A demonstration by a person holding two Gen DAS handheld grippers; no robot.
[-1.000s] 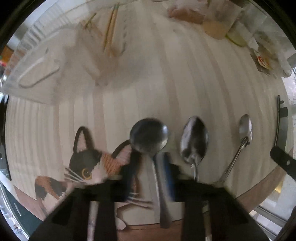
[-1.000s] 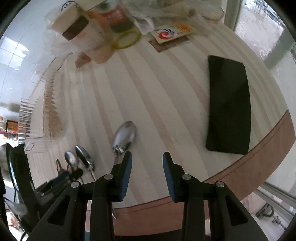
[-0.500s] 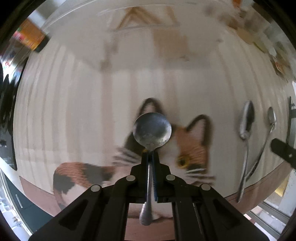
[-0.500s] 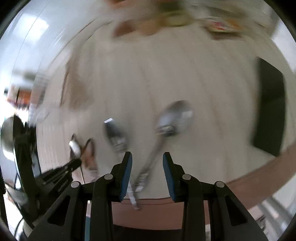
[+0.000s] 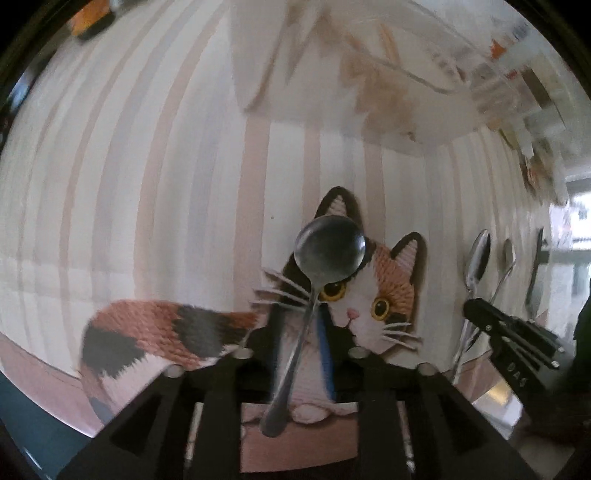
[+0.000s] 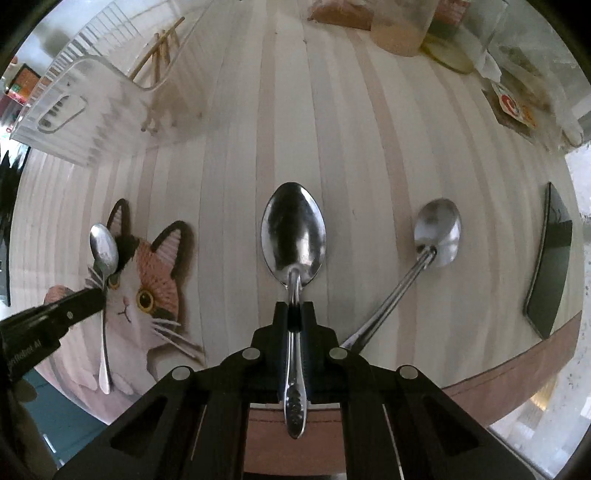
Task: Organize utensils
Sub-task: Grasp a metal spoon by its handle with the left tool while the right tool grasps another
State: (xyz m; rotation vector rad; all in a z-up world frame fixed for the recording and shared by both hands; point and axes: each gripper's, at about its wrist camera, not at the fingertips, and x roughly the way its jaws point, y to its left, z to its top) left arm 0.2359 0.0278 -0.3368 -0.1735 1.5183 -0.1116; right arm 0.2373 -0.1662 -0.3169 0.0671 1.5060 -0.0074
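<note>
My left gripper (image 5: 301,325) is shut on a round-bowled spoon (image 5: 330,249) and holds it over the cat picture on the mat. That spoon (image 6: 104,251) and the left gripper (image 6: 88,299) also show in the right wrist view. My right gripper (image 6: 295,310) is shut on the neck of an oval spoon (image 6: 293,236) that points away from me. A third spoon (image 6: 437,232) lies on the mat just to its right, handle toward me. A clear plastic organizer tray (image 6: 74,107) with chopsticks (image 6: 159,55) inside stands at the far left.
A striped mat with a calico cat print (image 6: 147,280) covers the table. A black phone (image 6: 550,258) lies near the right edge. Jars and bags (image 6: 406,33) crowd the far side. The brown table edge (image 6: 517,373) runs close in front.
My left gripper has closed on the round spoon and lifted it, swinging left over the cat. My right gripper has moved left and closed on the oval spoon.
</note>
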